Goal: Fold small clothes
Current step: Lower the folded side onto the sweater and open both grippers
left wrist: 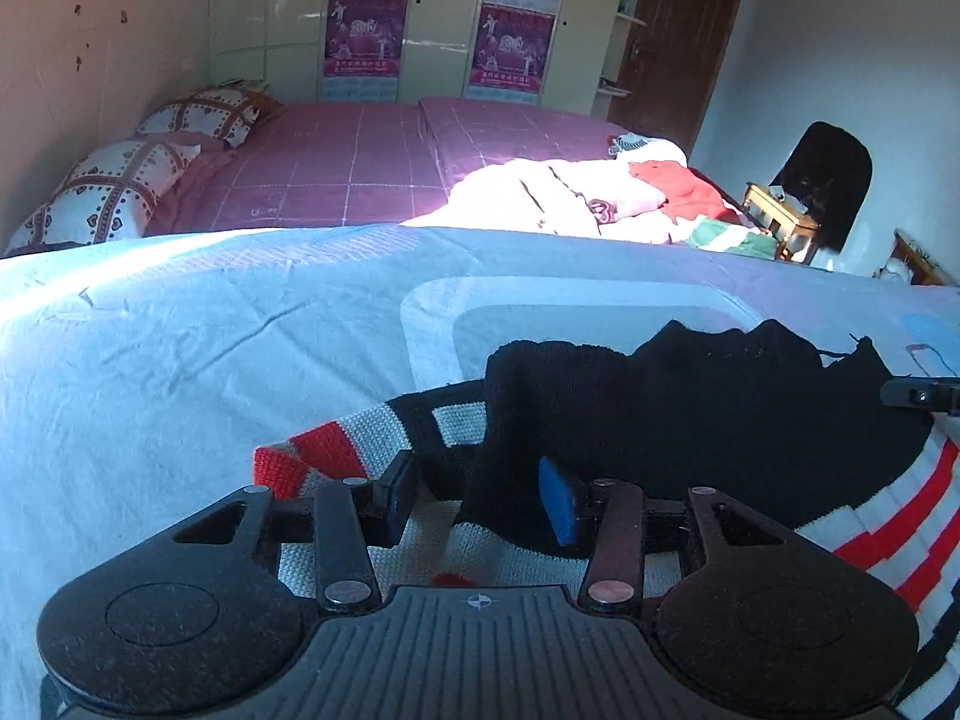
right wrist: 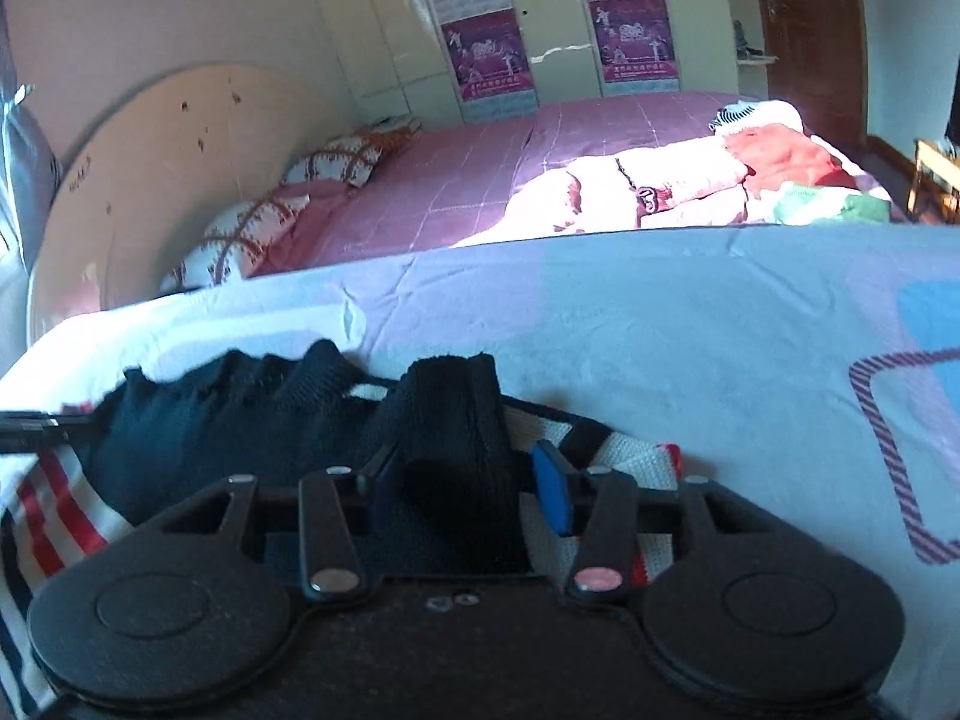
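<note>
A small knitted sweater [left wrist: 690, 414], black with white and red stripes, lies folded on a pale printed sheet [left wrist: 180, 360]. My left gripper [left wrist: 474, 480] hangs low over its left side with the jaws apart. A black sleeve fold [left wrist: 504, 468] lies loose between the fingers. In the right wrist view the sweater [right wrist: 228, 420] spreads to the left. My right gripper [right wrist: 456, 468] stands open around a raised black sleeve [right wrist: 450, 420], with the blue pad [right wrist: 552, 495] just off the cloth. The other gripper's tip shows at the edge of each view.
Beyond the sheet's far edge is a bed with a purple checked cover [left wrist: 336, 168] and patterned pillows [left wrist: 108, 192]. A heap of white, red and green clothes [left wrist: 600, 198] lies at its near right. A small wooden table [left wrist: 780, 222] stands right; a wardrobe with posters is behind.
</note>
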Tool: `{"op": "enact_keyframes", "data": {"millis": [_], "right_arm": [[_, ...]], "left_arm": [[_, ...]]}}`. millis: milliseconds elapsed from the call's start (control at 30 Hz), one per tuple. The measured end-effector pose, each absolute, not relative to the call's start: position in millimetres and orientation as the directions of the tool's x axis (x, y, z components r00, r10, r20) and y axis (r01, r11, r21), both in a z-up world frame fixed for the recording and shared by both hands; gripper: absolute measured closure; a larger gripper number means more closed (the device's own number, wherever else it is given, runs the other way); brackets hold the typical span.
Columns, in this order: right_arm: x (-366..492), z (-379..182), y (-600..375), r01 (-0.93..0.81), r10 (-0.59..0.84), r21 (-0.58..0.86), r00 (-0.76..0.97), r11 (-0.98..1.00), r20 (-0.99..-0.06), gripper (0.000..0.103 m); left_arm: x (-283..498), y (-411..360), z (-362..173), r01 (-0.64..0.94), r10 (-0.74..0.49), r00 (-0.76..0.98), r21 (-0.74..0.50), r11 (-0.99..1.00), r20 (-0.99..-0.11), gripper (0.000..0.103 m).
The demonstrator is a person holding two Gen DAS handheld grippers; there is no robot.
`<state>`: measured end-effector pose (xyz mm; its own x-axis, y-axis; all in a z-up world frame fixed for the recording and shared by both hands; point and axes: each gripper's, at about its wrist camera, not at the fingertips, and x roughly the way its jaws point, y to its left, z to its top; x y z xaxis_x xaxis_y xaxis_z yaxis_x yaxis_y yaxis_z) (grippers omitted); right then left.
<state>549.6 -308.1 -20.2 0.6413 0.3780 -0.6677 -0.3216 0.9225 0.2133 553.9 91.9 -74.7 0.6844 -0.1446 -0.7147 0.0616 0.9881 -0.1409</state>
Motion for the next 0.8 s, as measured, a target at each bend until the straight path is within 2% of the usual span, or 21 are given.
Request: {"op": "enact_keyframes", "data": {"millis": [33,67,100,133,267,367,467,600,733,800], "right_arm": [[549,-20,-301,-0.336,0.362,0.177,0.642,0.925,-0.675,0.079],[548,-20,-296,-0.348,0.359,0.16,0.639,0.924,-0.68,0.089],[546,-20,-293,-0.356,0.356,0.147,0.642,0.923,-0.679,0.095],[544,-19,-291,-0.363,0.358,0.141,0.648,0.921,-0.672,0.097],[533,-12,-292,-0.368,0.356,0.11,0.714,0.924,-0.603,0.098],[532,-2,-302,-0.342,0.349,0.117,0.769,0.932,-0.536,0.098],[536,-3,-308,-0.308,0.317,0.106,0.795,0.945,-0.517,0.098],[557,-28,-306,-0.264,0.265,0.1,0.72,0.959,-0.641,0.098],[558,-29,-299,-0.276,0.247,0.063,0.71,0.959,-0.66,0.095],[549,-22,-301,-0.27,0.246,0.062,0.729,0.961,-0.639,0.081]], "left_arm": [[555,92,-76,0.068,-0.153,0.682,-0.147,0.987,-0.715,0.068],[552,92,-75,0.072,-0.157,0.685,-0.149,0.986,-0.711,0.074],[551,93,-73,0.072,-0.156,0.691,-0.148,0.986,-0.706,0.082],[548,96,-72,0.078,-0.173,0.699,-0.167,0.983,-0.694,0.097],[530,97,-69,0.067,-0.173,0.77,-0.191,0.979,-0.614,0.099],[518,104,-66,0.013,-0.13,0.836,-0.217,0.976,-0.533,0.099],[514,114,-69,-0.067,-0.067,0.868,-0.249,0.966,-0.492,0.099],[541,108,-88,-0.136,-0.02,0.763,-0.19,0.972,-0.646,0.099],[551,102,-88,-0.129,0.009,0.74,-0.129,0.983,-0.672,0.096],[544,106,-81,-0.143,0.02,0.755,-0.135,0.981,-0.655,0.083]]}}
